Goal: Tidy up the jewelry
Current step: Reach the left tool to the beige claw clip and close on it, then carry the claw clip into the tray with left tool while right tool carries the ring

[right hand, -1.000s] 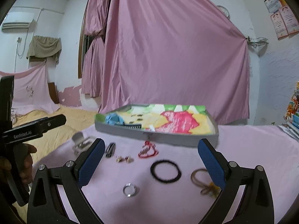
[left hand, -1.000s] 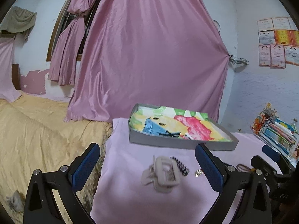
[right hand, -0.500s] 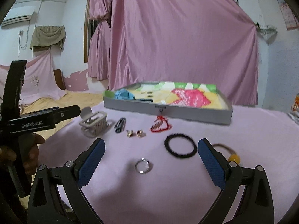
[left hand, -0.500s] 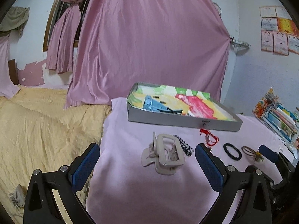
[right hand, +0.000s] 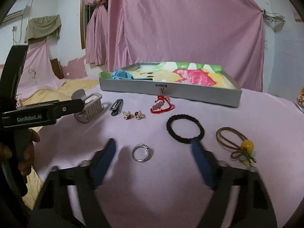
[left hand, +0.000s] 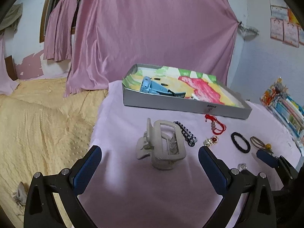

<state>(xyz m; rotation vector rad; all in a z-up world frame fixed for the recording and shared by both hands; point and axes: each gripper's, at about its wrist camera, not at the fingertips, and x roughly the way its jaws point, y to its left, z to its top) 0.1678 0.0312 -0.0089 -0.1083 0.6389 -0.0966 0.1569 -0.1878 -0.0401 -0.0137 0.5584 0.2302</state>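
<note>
The silver ring (right hand: pixel 142 153) lies on the pink-covered desk (right hand: pixel 266 117), now between the fingers of my right tool (right hand: pixel 153 156), which has dropped toward it; its jaws are closing but do not yet touch the ring. My left tool (left hand: pixel 150 160) has also lowered, wide open and empty, framing the beige claw clip (left hand: pixel 161 144). Both grabs look imminent, bound for the grey tray (right hand: pixel 171 92) behind.
</note>
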